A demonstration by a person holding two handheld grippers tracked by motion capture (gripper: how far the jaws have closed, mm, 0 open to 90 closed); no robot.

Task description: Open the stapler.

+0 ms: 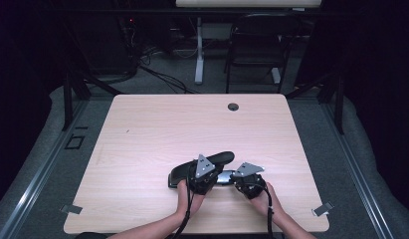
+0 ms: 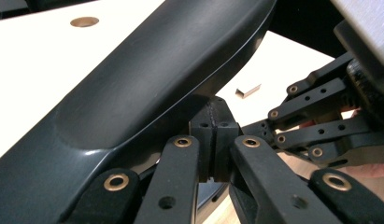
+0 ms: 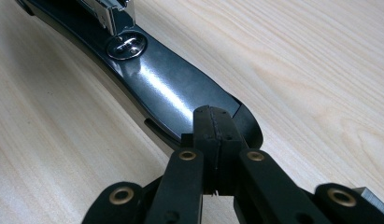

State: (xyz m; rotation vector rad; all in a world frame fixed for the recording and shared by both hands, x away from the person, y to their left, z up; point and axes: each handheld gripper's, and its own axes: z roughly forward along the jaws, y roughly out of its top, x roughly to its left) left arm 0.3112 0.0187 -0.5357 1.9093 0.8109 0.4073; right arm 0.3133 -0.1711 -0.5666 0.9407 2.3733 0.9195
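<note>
Item: large black plastic-and-metal stapler, lying near the front edge of the pale wooden tabletop, slightly right of centre, its long top arm swung up off the glossy base. Step judged in hand: opening or holding the stapler apart. Left gripper: jaws fully closed, pads together, empty, tucked under the raised arm. Right gripper: jaws fully closed, empty, tips pressing on the base's front end. Next move likely needs the base kept pinned.

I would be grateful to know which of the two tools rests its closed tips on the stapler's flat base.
The right tool: its shut tips sit on the black stapler's shiny base; the left tool sits under the raised top arm.
</note>
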